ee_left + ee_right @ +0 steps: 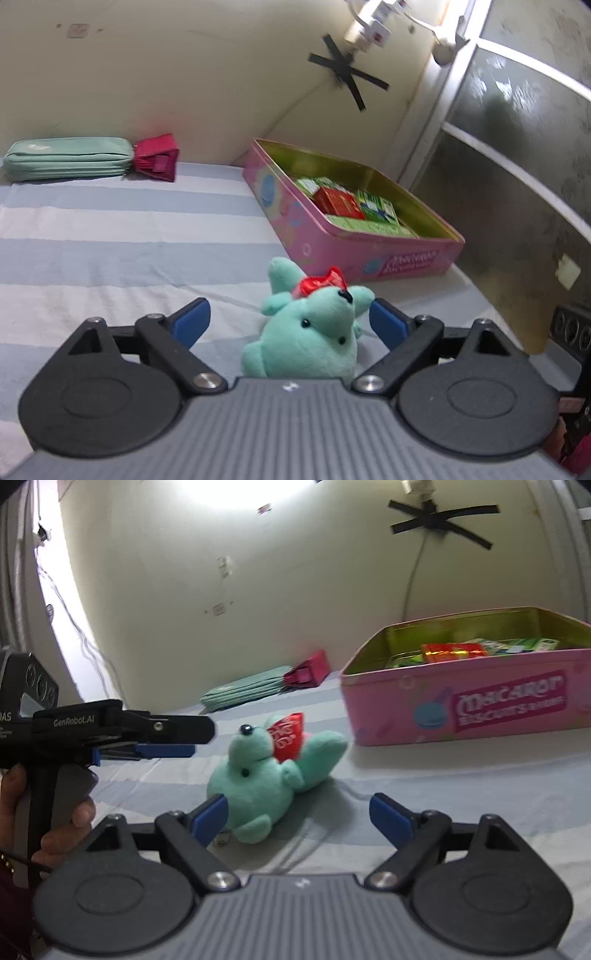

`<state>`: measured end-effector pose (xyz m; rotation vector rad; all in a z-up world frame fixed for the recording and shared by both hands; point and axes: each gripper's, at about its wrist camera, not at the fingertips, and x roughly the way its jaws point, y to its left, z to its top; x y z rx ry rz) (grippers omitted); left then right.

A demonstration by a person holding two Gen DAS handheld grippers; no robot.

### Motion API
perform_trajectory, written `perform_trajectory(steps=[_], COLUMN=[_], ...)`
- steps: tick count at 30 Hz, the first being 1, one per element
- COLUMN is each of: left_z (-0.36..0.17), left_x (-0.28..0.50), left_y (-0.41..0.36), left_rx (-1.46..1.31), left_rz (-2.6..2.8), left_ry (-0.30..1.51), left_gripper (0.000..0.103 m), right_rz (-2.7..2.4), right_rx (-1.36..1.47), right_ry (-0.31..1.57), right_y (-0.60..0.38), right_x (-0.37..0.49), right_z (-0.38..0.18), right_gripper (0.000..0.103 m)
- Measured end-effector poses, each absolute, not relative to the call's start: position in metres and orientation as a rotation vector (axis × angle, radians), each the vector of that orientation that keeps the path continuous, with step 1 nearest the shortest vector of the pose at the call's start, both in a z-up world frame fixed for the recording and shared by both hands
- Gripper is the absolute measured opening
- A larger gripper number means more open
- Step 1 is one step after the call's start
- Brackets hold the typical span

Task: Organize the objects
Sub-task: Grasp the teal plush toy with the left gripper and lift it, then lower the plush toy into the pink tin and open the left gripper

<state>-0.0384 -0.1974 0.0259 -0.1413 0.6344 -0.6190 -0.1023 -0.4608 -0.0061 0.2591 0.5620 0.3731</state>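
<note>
"MACARON BISCUITS" on pink tin (pixel 469 709); "GenRobot.AI" on left gripper (pixel 166 738)

A cream painted wall (pixel 166 74) rises behind the bed, whose sheet is striped in pale blue and white (pixel 110 229). High on the wall, strips of black tape (pixel 347 70) cross one another over a thin grey cable (pixel 412 579) that runs down the wall. Small white plugs and fittings (pixel 369 26) hang near the top above the tape. To the right in the left wrist view stands a frosted glass partition with a white frame (pixel 509 122), its panes mottled and dark.
</note>
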Motion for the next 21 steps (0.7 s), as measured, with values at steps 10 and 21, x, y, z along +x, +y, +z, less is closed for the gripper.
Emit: perform_trajectory(steps=[10, 21], left_z=[-0.007, 0.064], left_x=[-0.020, 0.003], left_y=[-0.232, -0.276], left_rx=[-0.077, -0.086], left_rz=[-0.636, -0.697], left_ry=[0.766, 0.599], left_gripper=[0.072, 0.069], right_rz=[0.535, 0.418], right_rx=[0.240, 0.177], right_ry=[0.637, 0.344], right_y=[-0.440, -0.467], right_x=[-0.071, -0.076], right_z=[-0.021, 0.031], right_gripper=[0.052, 0.051])
